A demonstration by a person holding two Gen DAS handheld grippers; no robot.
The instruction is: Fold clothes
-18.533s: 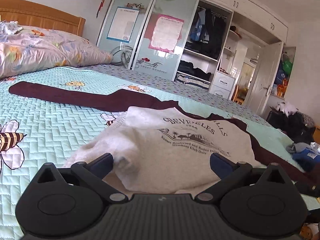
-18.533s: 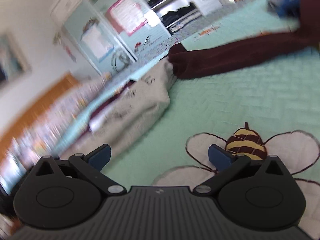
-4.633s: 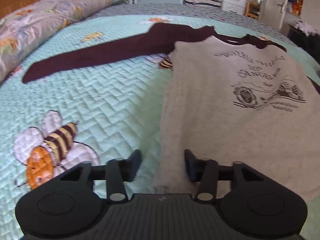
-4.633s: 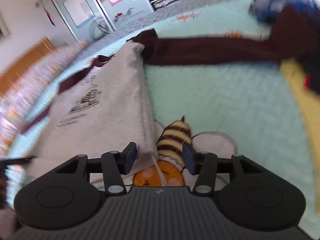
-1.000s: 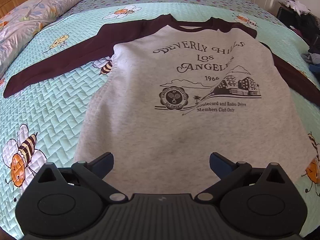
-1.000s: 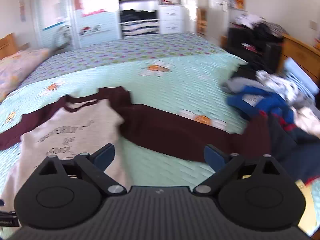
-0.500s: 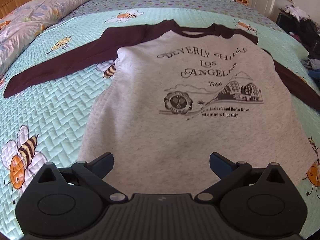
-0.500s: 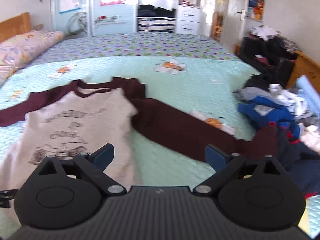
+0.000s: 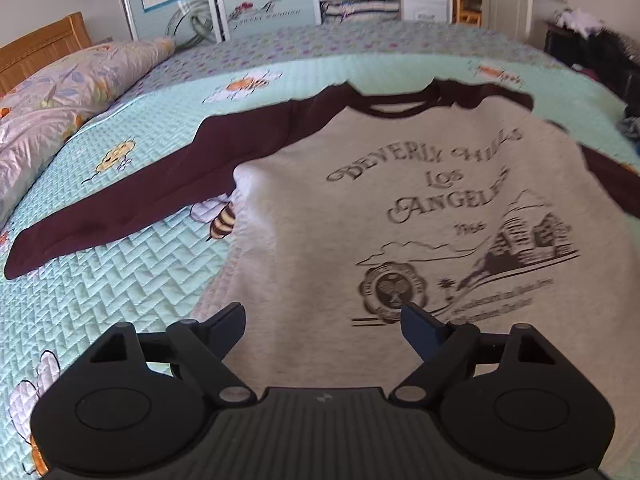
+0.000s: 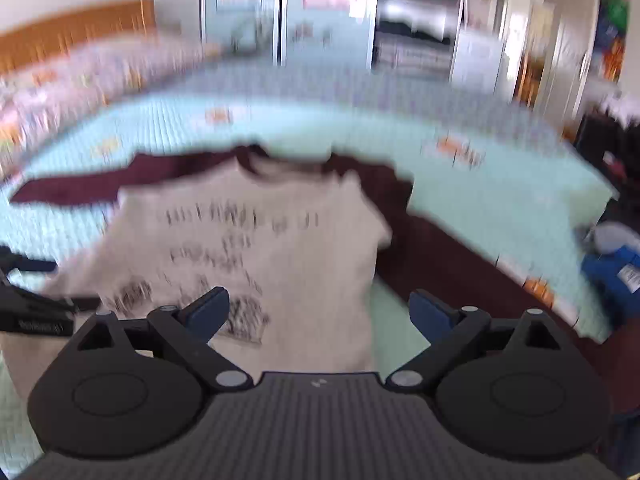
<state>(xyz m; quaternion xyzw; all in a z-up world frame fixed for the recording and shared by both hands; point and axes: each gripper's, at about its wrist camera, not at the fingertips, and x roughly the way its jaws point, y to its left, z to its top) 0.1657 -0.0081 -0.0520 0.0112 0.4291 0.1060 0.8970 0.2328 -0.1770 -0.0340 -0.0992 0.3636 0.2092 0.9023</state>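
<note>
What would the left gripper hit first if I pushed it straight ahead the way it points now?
Most likely the grey front of the sweatshirt, just left of its printed crest. The left gripper angles down at it, jaws closing with nothing between them. How far off it is, the fisheye view cannot show.

Bed with a wooden headboard at upper left of the left wrist view, covered by a mint-green quilted bedspread with embroidered bees. Directly on it: a grey sweatshirt with maroon raglan sleeves and a dark printed crest, spread flat, print upward, filling centre and right of the frame, one sleeve reaching to the left edge; a floral satin pillow at upper left. In the blurred right wrist view, a heap of blue and grey clothes lies at the right edge.
</note>
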